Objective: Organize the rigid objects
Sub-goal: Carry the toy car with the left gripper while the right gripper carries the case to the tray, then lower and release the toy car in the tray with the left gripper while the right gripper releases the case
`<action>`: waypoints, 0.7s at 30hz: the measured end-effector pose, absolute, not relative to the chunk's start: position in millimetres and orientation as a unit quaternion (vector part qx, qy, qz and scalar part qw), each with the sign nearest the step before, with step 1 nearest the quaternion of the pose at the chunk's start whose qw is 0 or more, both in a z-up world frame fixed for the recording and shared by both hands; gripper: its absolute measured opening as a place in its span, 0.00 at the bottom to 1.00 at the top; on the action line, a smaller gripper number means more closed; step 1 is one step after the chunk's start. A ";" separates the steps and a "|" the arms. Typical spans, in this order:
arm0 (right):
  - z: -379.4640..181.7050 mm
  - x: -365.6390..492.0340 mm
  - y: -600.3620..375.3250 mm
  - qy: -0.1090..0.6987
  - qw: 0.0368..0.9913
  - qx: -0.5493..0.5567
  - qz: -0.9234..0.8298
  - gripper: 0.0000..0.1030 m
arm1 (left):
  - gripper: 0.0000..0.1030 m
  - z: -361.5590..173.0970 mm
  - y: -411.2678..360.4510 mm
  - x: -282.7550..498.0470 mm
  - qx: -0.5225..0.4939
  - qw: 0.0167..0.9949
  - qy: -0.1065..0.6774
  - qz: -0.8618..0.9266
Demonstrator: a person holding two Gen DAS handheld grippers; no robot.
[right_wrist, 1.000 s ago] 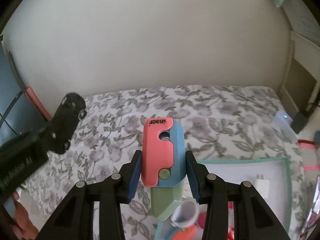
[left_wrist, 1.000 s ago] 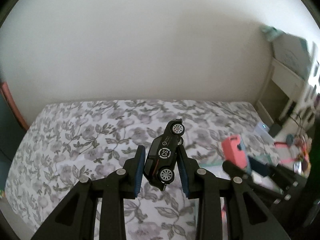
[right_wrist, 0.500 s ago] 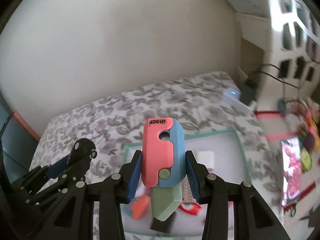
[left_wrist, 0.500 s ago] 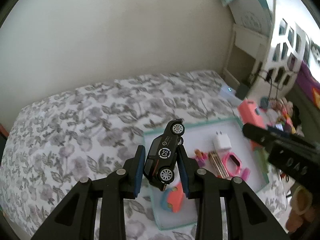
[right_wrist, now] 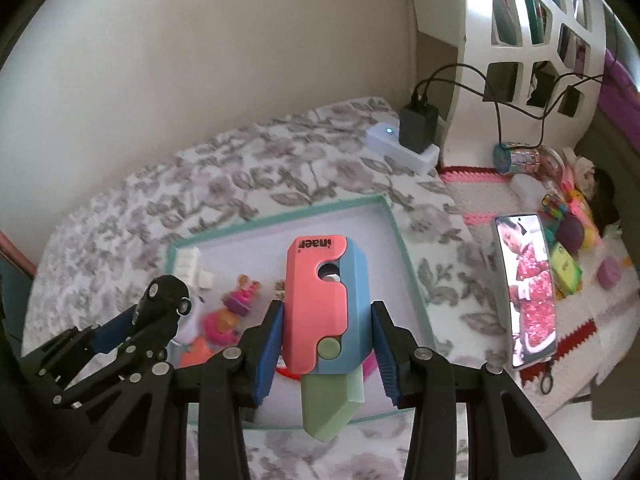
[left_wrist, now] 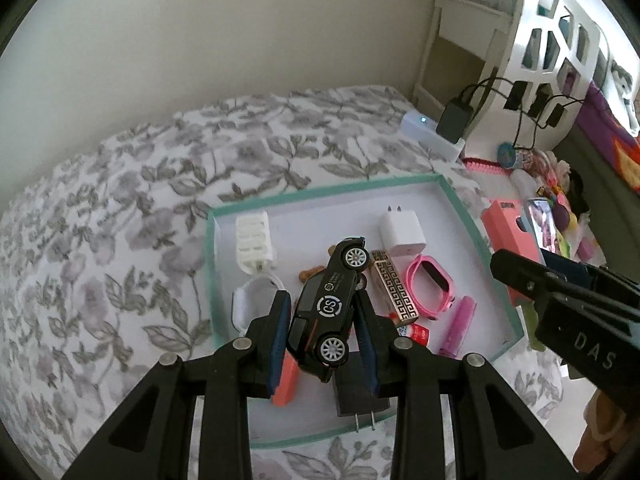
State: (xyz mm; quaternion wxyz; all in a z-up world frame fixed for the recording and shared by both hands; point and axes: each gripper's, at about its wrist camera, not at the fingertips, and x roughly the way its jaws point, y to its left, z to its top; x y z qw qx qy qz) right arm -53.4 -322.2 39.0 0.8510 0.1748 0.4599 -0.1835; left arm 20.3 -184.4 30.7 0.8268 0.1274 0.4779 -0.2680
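Here the left claw (left_wrist: 323, 320) pinches a toy car (left_wrist: 326, 312), hiding tray (left_wrist: 460, 216) items.

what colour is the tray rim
Teal, or mint green, around a white inside; the tray rim shows best in the left wrist view.

The bedspread (left_wrist: 132, 216) is white with a grey flower-and-leaf print. The tray (left_wrist: 456, 204) has a teal rim and a white floor. The car (left_wrist: 326, 308) is black with silver wheels and a white "CS" ring. Beside it in the tray lie a gold case (left_wrist: 394, 288) with a black key pattern, a pink watch (left_wrist: 432, 284) and a white plug (left_wrist: 402, 232). The knife toy (right_wrist: 324, 312) is coral and blue with a pale green blade.
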 end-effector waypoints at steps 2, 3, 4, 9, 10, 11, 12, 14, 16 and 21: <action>32.5 -51.6 -323.9 0.467 0.847 0.174 -0.181 0.44 | 0.32 24.4 -184.5 23.7 0.125 0.824 0.487 -0.262; 27.3 -49.6 -324.6 0.473 0.845 0.175 -0.180 0.44 | 0.32 20.8 -184.2 25.4 0.124 0.822 0.492 -0.260; 22.1 -47.3 -325.2 0.479 0.841 0.175 -0.179 0.44 | 0.32 18.3 -184.0 26.7 0.123 0.820 0.495 -0.258; -3.4 -38.6 -326.2 0.512 0.821 0.181 -0.176 0.44 | 0.32 8.0 -183.4 29.5 0.123 0.814 0.505 -0.258; -6.2 -37.5 -325.6 0.516 0.819 0.180 -0.175 0.44 | 0.32 5.9 -184.1 29.6 0.125 0.814 0.505 -0.259; -9.1 -36.4 -324.8 0.521 0.817 0.178 -0.173 0.44 | 0.32 4.1 -184.5 29.6 0.127 0.813 0.505 -0.258; -10.5 -35.4 -324.1 0.523 0.816 0.176 -0.173 0.44 | 0.32 2.7 -184.8 29.9 0.128 0.812 0.507 -0.258; -13.0 -34.1 -323.0 0.527 0.814 0.173 -0.172 0.44 | 0.32 0.3 -185.3 30.8 0.127 0.810 0.510 -0.260; -14.3 -32.7 -322.5 0.529 0.813 0.171 -0.173 0.44 | 0.32 -1.4 -185.9 31.6 0.127 0.810 0.510 -0.261; -17.8 -29.8 -318.6 0.535 0.811 0.162 -0.173 0.44 | 0.32 -4.0 -186.3 32.1 0.130 0.808 0.511 -0.263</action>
